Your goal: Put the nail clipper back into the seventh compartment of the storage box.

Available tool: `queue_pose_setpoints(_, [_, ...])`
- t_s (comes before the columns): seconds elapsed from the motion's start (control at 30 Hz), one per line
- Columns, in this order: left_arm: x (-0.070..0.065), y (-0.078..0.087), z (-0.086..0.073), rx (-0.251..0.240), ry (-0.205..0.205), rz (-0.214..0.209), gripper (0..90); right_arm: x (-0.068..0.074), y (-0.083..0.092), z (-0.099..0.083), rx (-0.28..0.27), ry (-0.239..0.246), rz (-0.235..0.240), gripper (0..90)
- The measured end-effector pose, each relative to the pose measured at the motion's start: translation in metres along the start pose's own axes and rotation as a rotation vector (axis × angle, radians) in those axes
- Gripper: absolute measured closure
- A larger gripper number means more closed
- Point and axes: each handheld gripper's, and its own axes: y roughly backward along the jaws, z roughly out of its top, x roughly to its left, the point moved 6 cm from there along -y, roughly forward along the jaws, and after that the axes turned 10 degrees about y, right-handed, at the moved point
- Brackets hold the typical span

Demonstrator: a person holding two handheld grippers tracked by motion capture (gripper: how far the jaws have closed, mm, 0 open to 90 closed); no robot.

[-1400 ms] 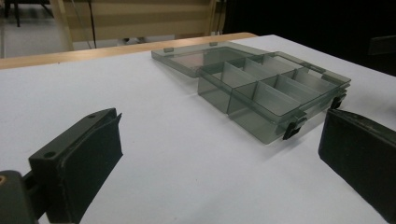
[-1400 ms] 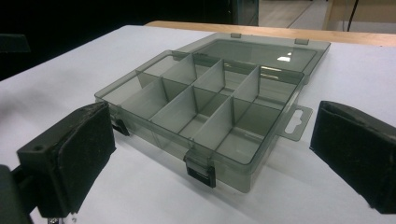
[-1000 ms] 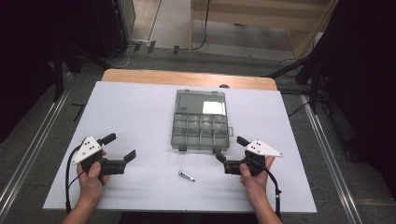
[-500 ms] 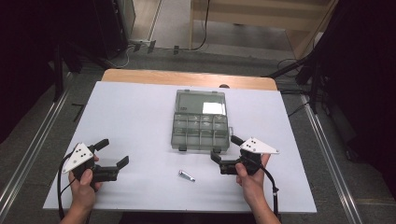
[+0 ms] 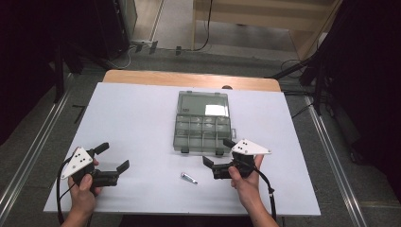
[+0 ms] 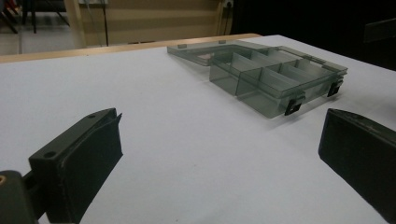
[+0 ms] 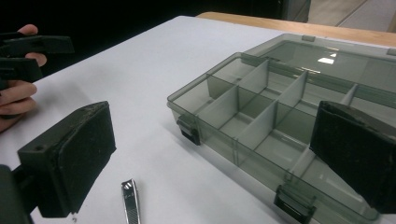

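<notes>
A smoky transparent compartment box [image 5: 202,127] lies open at the table's middle, its lid flat behind it and its compartments looking empty. A small metal nail clipper [image 5: 189,178] lies in front of the box. My left gripper [image 5: 113,157] is held open near the front left, well away from both. My right gripper [image 5: 217,151] is open just right of the clipper, by the box's front edge. The left gripper view has the box [image 6: 271,79] ahead at the right. In the right gripper view, the clipper [image 7: 130,200] lies between the wide jaws and the box [image 7: 261,116] is close ahead.
The white table top [image 5: 132,118] has a wooden strip [image 5: 189,78] along its far edge. Dark floor, cables and metal rails surround it. The other hand with the left gripper [image 7: 23,56] appears far left in the right gripper view.
My left gripper has drifted a little left and toward the table's front edge. My right gripper has shifted slightly left, closer to the nail clipper. Both stay open.
</notes>
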Motion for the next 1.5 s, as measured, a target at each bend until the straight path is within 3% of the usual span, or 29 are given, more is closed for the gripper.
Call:
queue_pose_setpoints(0.7, [0.001,-0.001,-0.001,0.001,0.002,0.002,0.0,0.024,-0.022,0.004,0.058,0.037,0.094,3.2])
queue_pose_setpoints(1.5, [0.000,-0.001,-0.002,0.000,-0.006,-0.009,0.0,0.043,-0.039,-0.008,0.160,0.056,0.196,13.2])
